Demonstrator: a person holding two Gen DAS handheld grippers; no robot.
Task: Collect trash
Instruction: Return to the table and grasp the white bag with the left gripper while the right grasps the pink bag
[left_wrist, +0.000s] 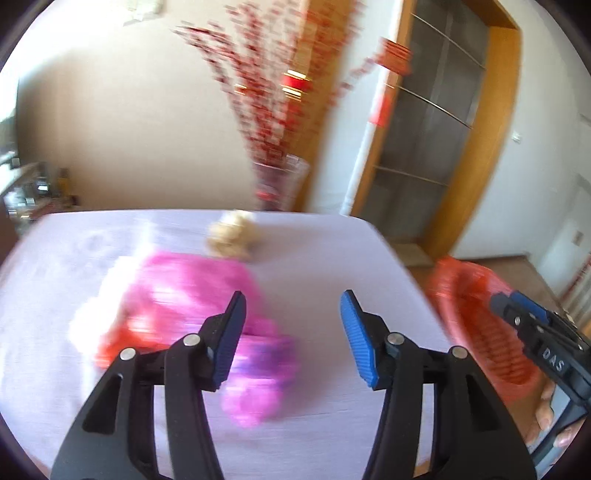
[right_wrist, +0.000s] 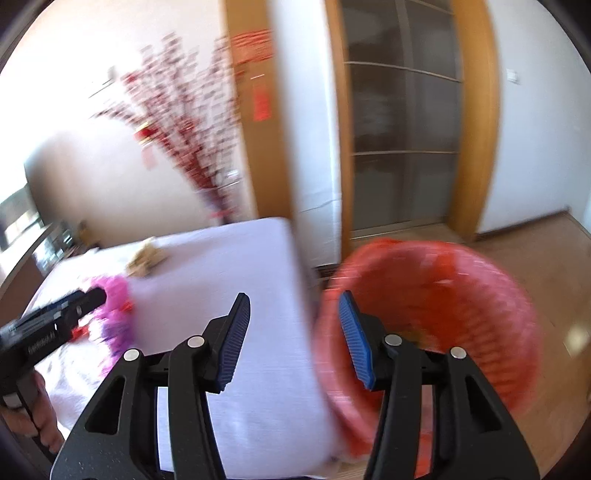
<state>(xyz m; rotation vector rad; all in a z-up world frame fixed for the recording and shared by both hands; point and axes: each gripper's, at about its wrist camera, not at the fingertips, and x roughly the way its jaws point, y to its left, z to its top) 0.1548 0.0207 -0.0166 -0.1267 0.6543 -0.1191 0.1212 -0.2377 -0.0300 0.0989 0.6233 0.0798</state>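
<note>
A blurred pink and purple wrapper pile (left_wrist: 207, 314) lies on the white table (left_wrist: 332, 258), with a red scrap (left_wrist: 110, 350) at its left edge. A crumpled beige paper ball (left_wrist: 232, 236) lies farther back. My left gripper (left_wrist: 293, 332) is open and empty, just right of the pink pile. My right gripper (right_wrist: 295, 336) is open and empty, over the table's right edge beside a red basket (right_wrist: 461, 306) on the floor. The basket also shows in the left wrist view (left_wrist: 476, 321). The pink pile (right_wrist: 114, 306) and the beige ball (right_wrist: 144, 258) show in the right wrist view.
A glass vase (left_wrist: 280, 184) with red blossom branches stands behind the table. A wooden-framed sliding door (right_wrist: 402, 122) is at the right, with wooden floor (right_wrist: 546, 266) below. A cluttered shelf (left_wrist: 33, 192) sits at the far left.
</note>
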